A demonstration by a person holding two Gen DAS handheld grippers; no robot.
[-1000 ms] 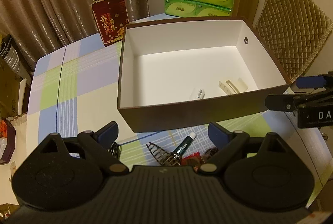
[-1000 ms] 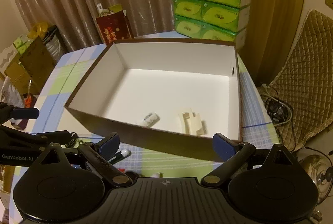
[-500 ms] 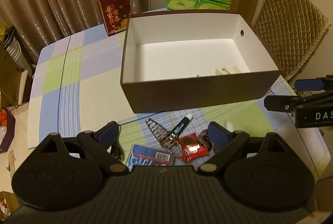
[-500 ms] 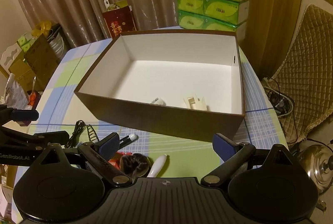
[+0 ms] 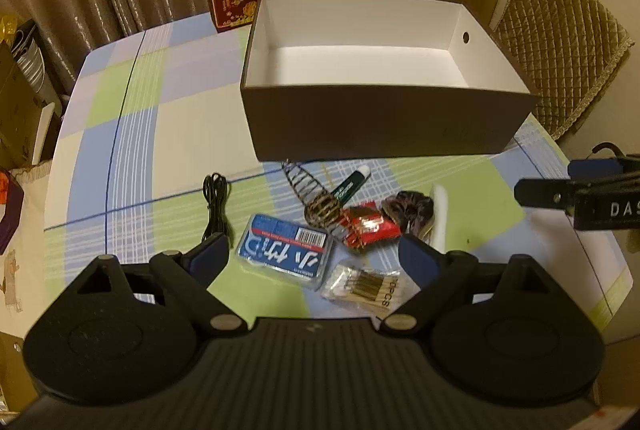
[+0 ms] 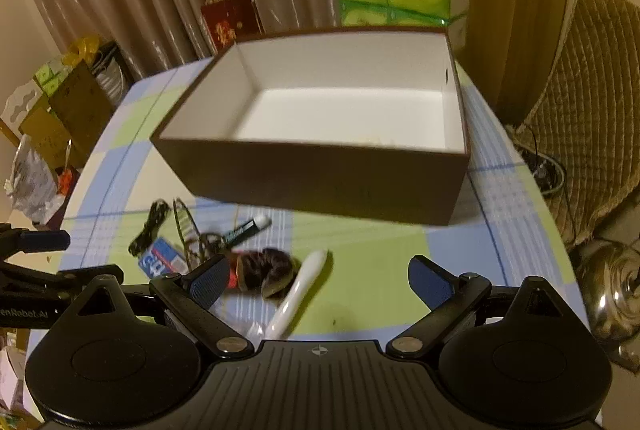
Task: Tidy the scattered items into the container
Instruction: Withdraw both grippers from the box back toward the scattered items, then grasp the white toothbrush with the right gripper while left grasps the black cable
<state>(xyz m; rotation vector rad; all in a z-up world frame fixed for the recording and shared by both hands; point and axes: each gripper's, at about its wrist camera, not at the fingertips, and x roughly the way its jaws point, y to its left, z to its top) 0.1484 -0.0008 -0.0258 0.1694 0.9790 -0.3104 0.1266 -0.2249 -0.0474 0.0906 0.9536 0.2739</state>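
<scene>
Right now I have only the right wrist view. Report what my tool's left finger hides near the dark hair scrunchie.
Observer: A clear plastic packet of cotton swabs lies nearest the open left tool.
Operator: Name what sits between that packet and the scrunchie.
Observer: A red foil packet, right beside the dark brown fabric hair scrunchie.

Box [image 5: 384, 126] floor behind near wall; swab pack [image 5: 366, 286] partly behind left gripper finger [image 5: 418, 262].
</scene>
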